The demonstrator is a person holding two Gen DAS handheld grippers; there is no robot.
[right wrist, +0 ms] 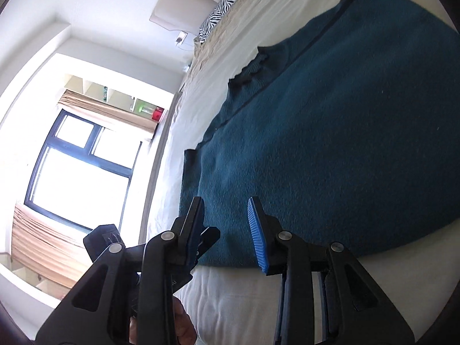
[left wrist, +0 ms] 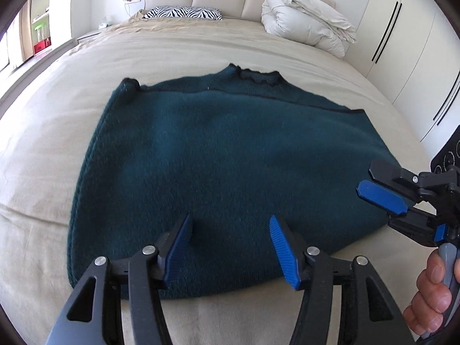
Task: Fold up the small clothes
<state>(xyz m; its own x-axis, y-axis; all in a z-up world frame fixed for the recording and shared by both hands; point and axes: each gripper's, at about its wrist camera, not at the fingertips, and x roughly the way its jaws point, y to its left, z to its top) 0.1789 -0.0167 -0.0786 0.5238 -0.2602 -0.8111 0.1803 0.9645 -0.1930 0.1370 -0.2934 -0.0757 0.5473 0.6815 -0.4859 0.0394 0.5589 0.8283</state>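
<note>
Sweater (left wrist: 230, 155), teal knit, lies flat mid-bed (left wrist: 43, 143), near hem by the front edge. Soft, limp, fairly thick: pinch hem corners. Left gripper (left wrist: 230, 230) and right gripper (right wrist: 225, 218) both hang released, empty.

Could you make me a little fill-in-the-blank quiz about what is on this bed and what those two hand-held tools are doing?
1. The knitted garment spread flat on the bed is dark ____ in colour.
2. The pillow near the headboard has a ____ pattern.
3. The pads of the left tool and the right tool are coloured ____.
4. Between the pads of either tool, the amount of cloth gripped is ____.

Missing words: teal; zebra; blue; none
</note>
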